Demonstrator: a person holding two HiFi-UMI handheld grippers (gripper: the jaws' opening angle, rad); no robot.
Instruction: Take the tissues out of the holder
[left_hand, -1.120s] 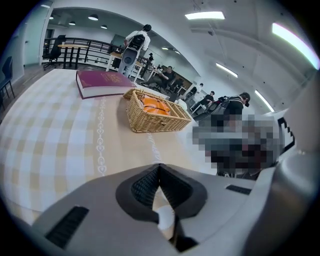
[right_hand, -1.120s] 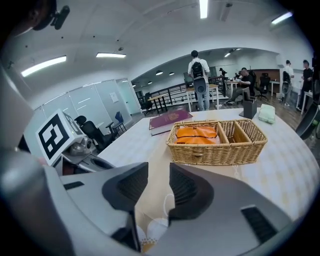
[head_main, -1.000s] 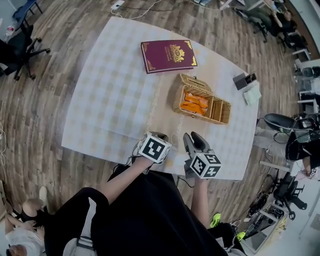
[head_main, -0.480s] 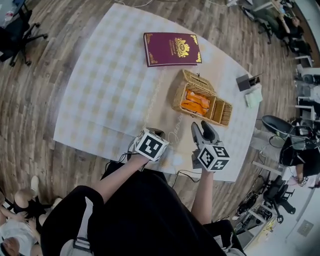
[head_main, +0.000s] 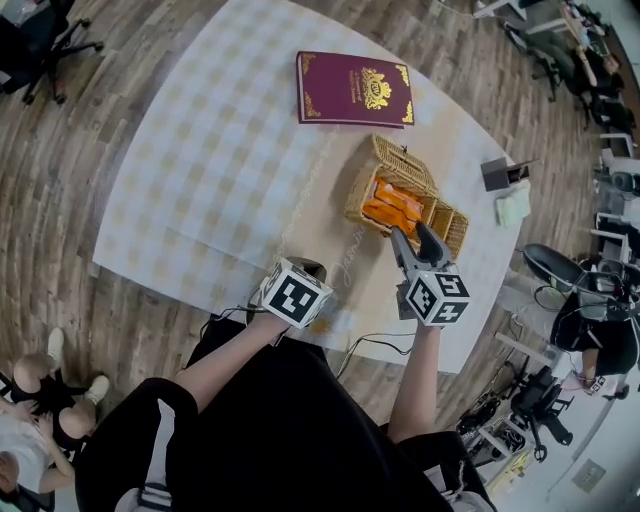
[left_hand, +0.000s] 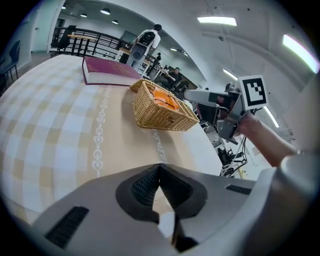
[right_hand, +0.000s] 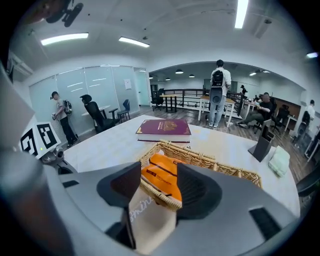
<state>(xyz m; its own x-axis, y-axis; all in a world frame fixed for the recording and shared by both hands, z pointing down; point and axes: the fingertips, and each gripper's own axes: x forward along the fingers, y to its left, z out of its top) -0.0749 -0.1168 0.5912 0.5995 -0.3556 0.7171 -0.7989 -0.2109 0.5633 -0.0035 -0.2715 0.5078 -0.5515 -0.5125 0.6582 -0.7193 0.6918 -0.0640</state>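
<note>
A wicker basket holder (head_main: 396, 172) (right_hand: 200, 161) (left_hand: 161, 116) sits on the checked tablecloth, with orange tissue packs (head_main: 390, 206) (right_hand: 161, 179) (left_hand: 165, 101) in its larger compartment. My right gripper (head_main: 417, 244) (right_hand: 156, 186) hovers just in front of the basket's near wall, its jaws opening with nothing held; the orange packs show through the gap. My left gripper (head_main: 303, 270) (left_hand: 160, 192) rests low at the table's near edge, left of the basket, jaws almost touching and empty.
A maroon book (head_main: 355, 88) (right_hand: 164, 127) (left_hand: 107, 76) lies beyond the basket. A small dark stand (head_main: 497, 172) (right_hand: 262, 144) and a pale green pack (head_main: 514, 205) sit at the table's right edge. Office chairs and people are around the table (head_main: 210, 150).
My right gripper has moved forward from the table's near edge up to the basket and its jaws have spread wider. The left gripper has stayed at the near edge.
</note>
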